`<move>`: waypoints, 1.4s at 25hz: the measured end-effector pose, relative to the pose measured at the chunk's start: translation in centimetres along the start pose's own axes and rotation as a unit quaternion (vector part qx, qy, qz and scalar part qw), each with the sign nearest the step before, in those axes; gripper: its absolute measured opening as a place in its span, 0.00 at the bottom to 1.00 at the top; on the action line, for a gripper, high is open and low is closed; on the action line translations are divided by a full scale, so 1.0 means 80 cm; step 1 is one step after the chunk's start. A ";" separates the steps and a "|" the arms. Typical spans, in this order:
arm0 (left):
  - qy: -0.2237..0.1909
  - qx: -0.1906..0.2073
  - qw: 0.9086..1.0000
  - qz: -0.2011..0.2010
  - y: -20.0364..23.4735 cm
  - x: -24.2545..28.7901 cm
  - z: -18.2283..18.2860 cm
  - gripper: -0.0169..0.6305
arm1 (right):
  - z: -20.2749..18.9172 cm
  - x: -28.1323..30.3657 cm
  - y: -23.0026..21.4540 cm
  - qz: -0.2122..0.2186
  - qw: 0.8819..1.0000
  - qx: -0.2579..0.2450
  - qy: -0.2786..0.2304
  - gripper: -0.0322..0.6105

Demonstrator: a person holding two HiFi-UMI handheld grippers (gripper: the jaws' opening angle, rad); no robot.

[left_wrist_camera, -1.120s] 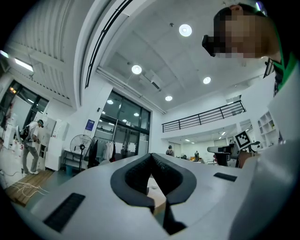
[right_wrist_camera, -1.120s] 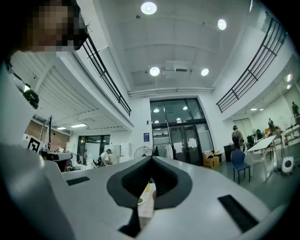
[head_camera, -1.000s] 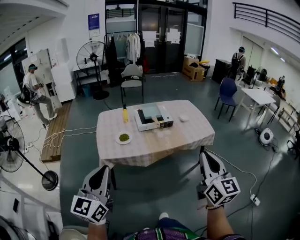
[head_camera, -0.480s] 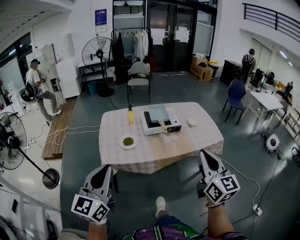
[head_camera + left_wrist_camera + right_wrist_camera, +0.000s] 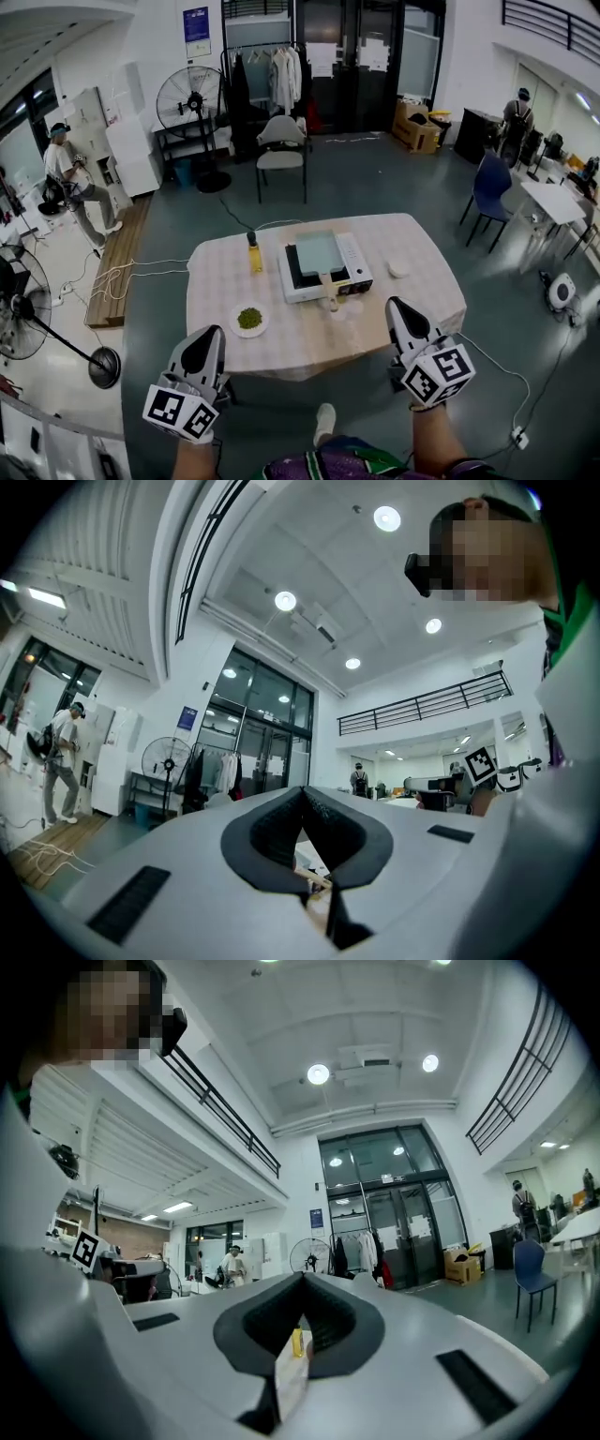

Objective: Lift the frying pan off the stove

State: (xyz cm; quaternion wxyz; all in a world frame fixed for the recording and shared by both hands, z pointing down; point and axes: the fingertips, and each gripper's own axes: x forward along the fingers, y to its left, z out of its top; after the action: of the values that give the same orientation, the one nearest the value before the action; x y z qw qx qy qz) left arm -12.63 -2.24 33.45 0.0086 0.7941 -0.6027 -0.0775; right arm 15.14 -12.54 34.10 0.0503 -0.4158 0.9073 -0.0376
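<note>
While pan (image 5: 319, 253) sits on stove (image 5: 352, 266) | left tongs (image 5: 212, 333) closed | right tongs (image 5: 396, 305) closed

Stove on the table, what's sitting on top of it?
A square frying pan sits on the stove, its handle toward the person. The pan covers the stove's top, so nothing beneath it can be seen.

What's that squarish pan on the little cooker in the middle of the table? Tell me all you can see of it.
The frying pan is square with rounded corners, pale grey-green and shallow; nothing shows in it. It sits flat on the dark top of a white tabletop stove at the middle of the cloth-covered table. What looks like a short pale handle points toward the person. Only the stove touches it: the left tool and right tool are both clear of it.
</note>
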 end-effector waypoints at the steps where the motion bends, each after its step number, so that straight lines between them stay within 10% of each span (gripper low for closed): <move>1: 0.000 -0.003 1.000 -0.001 0.003 0.029 -0.001 0.06 | 0.002 0.018 -0.018 0.003 1.000 0.002 0.000 0.06; 10: -0.006 0.013 1.000 -0.003 0.013 0.184 0.008 0.06 | 0.020 0.148 -0.115 0.031 0.999 -0.007 -0.006 0.06; 24: 0.014 0.015 1.000 -0.019 0.093 0.245 0.001 0.06 | 0.001 0.234 -0.118 0.005 1.000 -0.001 0.018 0.06; 31: 0.023 0.005 0.999 -0.044 0.113 0.266 -0.010 0.06 | -0.055 0.275 -0.103 0.003 0.995 0.006 0.097 0.76; 35: 0.026 -0.001 0.998 -0.059 0.125 0.274 -0.020 0.06 | -0.105 0.297 -0.099 -0.013 0.989 0.000 0.149 0.87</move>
State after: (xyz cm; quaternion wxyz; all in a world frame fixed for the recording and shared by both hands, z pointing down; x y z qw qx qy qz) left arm -16.22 -26.14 33.66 0.0205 0.8298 -0.5547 -0.0575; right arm 4.67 -35.49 41.86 -0.0858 -0.4171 0.8993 -0.0992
